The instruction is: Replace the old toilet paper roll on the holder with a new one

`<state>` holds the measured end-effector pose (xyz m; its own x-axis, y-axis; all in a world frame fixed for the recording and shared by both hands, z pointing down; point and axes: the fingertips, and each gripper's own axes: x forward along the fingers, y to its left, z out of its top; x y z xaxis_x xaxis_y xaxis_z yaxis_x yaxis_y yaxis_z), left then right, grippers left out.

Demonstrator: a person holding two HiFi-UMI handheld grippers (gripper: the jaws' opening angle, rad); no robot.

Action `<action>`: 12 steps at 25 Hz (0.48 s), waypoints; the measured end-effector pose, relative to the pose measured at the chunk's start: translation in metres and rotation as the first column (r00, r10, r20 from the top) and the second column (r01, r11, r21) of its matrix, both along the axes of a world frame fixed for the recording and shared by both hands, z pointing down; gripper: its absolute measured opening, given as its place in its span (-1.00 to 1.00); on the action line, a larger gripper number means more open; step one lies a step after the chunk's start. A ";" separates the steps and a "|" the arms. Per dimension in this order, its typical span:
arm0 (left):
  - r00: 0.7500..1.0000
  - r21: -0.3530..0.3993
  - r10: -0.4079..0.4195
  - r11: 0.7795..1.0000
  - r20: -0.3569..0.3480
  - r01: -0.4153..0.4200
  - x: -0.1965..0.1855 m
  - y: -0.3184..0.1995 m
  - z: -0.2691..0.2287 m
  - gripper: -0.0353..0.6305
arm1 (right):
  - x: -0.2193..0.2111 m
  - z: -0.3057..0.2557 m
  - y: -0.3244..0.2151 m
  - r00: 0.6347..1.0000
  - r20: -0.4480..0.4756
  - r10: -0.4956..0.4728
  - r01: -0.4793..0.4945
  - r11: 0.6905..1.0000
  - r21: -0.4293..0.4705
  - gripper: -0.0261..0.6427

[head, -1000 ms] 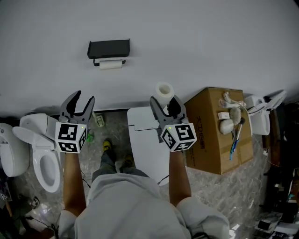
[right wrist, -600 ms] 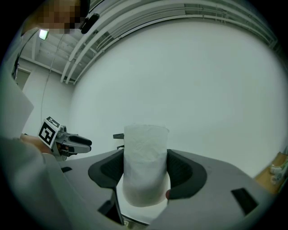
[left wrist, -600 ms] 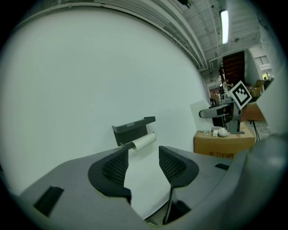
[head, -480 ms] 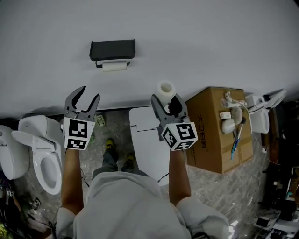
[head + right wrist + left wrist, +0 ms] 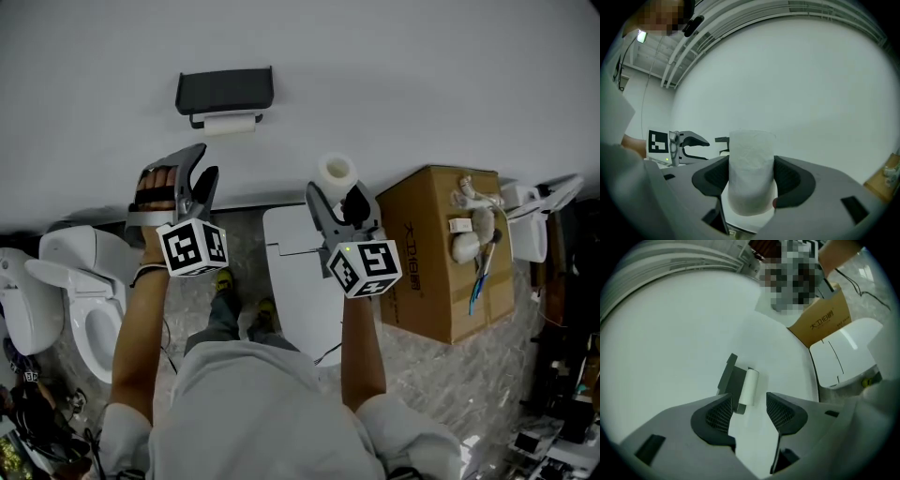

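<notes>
Change: the left gripper (image 5: 200, 167) has rolled sideways and moved nearer the black wall-mounted holder (image 5: 225, 91); its jaws are opening, with nothing between them.
Meaning: probably lining up on the old roll.
Old roll: thin white spent roll (image 5: 231, 123) under the holder, long axis level along the wall.
New roll: full white toilet paper roll (image 5: 336, 174), pinched upright by the right gripper (image 5: 336, 202), core end up.

The speckled floor (image 5: 433, 389) (grey stone) bears a cardboard box (image 5: 441, 253) just right of the right gripper (image 5: 336, 199) and a toilet (image 5: 86, 314) down-left of the left gripper (image 5: 200, 169).
</notes>
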<state>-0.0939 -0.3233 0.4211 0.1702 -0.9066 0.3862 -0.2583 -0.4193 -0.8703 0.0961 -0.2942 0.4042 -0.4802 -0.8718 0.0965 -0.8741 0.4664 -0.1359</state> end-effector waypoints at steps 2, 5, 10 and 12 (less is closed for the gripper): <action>0.998 0.009 0.011 1.000 0.062 -0.012 0.008 -0.010 0.006 -0.22 | 0.004 0.003 -0.001 1.000 0.003 0.005 -0.005 1.000 -0.005 -0.07; 0.990 0.027 0.014 0.999 0.138 -0.018 0.016 -0.024 0.013 -0.22 | 0.012 0.009 -0.001 1.000 0.005 0.019 -0.019 1.000 -0.014 -0.07; 0.981 0.025 0.011 1.000 0.192 -0.017 0.022 -0.047 0.024 -0.20 | 0.020 0.017 -0.003 0.999 0.006 0.031 -0.031 0.999 -0.030 -0.07; 0.980 0.029 0.004 1.000 0.199 -0.010 0.022 -0.054 0.026 -0.20 | 0.022 0.018 -0.005 0.999 -0.001 0.033 -0.033 0.999 -0.032 -0.07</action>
<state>-0.0716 -0.3774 0.4469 0.0990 -0.9173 0.3856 -0.0757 -0.3934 -0.9163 0.1184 -0.2988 0.4219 -0.4516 -0.8835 0.1244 -0.8888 0.4332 -0.1500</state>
